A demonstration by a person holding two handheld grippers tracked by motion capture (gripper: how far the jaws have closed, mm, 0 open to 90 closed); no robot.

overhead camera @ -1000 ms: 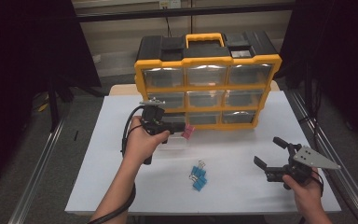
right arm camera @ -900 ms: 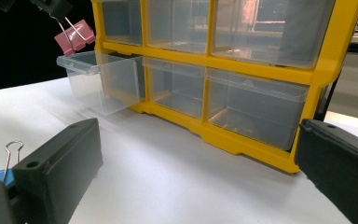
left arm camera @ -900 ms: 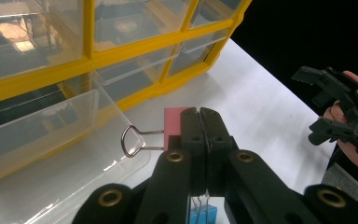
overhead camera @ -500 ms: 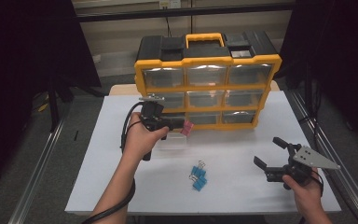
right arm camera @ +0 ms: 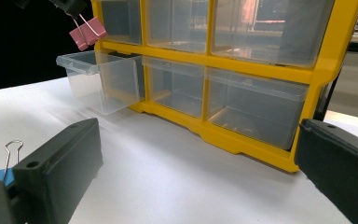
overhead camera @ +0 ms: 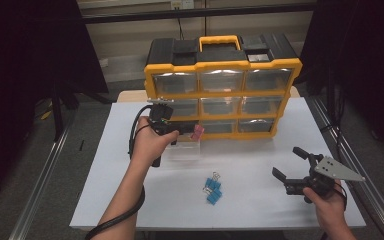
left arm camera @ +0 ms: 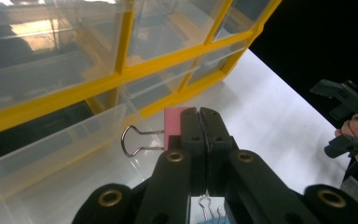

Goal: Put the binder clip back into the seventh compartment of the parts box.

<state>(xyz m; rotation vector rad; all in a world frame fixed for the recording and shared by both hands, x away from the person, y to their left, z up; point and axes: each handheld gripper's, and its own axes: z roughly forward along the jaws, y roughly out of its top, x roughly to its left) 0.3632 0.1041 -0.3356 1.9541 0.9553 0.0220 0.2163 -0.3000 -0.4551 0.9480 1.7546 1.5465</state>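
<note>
Since the earlier frames the clear drawer [overhead camera: 185, 148] at the bottom left of the yellow cabinet [overhead camera: 223, 90] has come out further onto the table [overhead camera: 260, 210], and the left gripper [overhead camera: 190, 131] with its pink clip [overhead camera: 197, 132] is now just above the drawer's open top. The right gripper [overhead camera: 292, 165] has not moved.

The left gripper's jaws are pressed together on the pink clip; in the left gripper view the pink body [left arm camera: 172, 127] sits between the tips and its wire loops [left arm camera: 137, 140] point out toward the drawer [left arm camera: 51, 158]. In the right gripper view the clip [right arm camera: 87, 32] hangs over the front rim of the drawer [right arm camera: 98, 79], not touching it.

The right gripper stays near the right front corner of the table, its jaws spread wide with nothing between them.

A small group of blue clips [overhead camera: 212, 189] lies on the table near the front edge, about midway between the two hands. The cabinet stands at the back edge, and its other drawers are closed.
</note>
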